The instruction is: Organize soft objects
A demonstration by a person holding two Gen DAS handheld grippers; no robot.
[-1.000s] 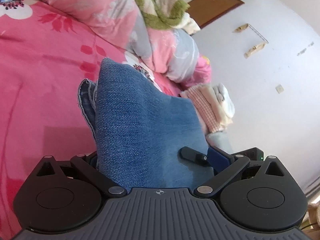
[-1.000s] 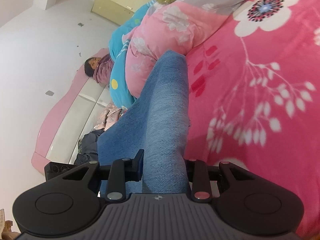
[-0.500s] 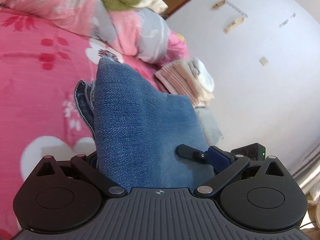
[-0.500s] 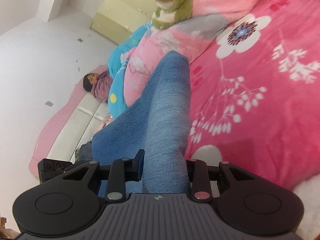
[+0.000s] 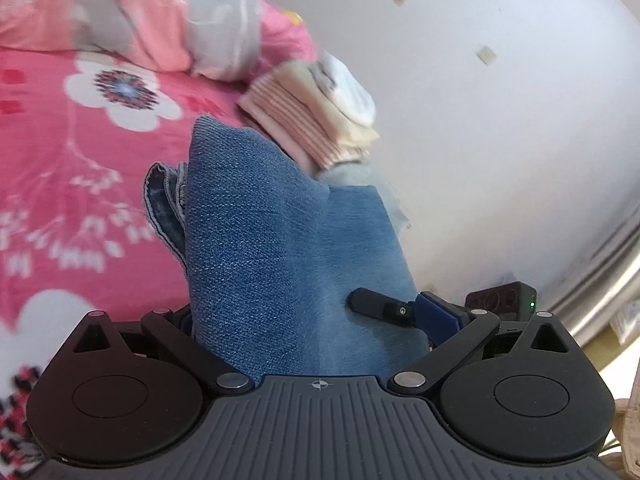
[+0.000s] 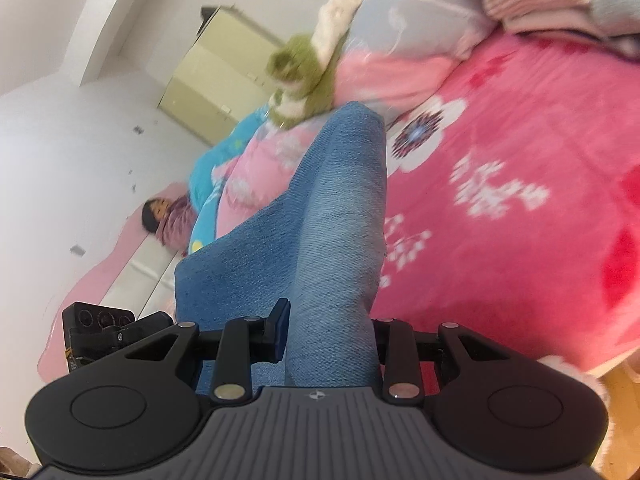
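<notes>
Left wrist view: I see left hand-held gripper [image 5: 304, 320] and right hand-held gripper [image 6: 330, 340] both clamped on folded jeans [image 5: 280, 240], long axis running far; folded stack [image 5: 320, 120] far right on bed [image 5: 60, 180].

Bed takes most of the room: pink floral sheet [image 6: 520, 240], pink padded headboard [image 6: 104, 280] against a white wall [image 6: 60, 140]. Pale yellow wardrobe [image 6: 216, 76] in the far corner. Opposite wall [image 5: 500, 140] white too (scuffed, tape scraps). Wood floor [image 6: 624, 420] at the bed's edge. Soft daylight.
</notes>
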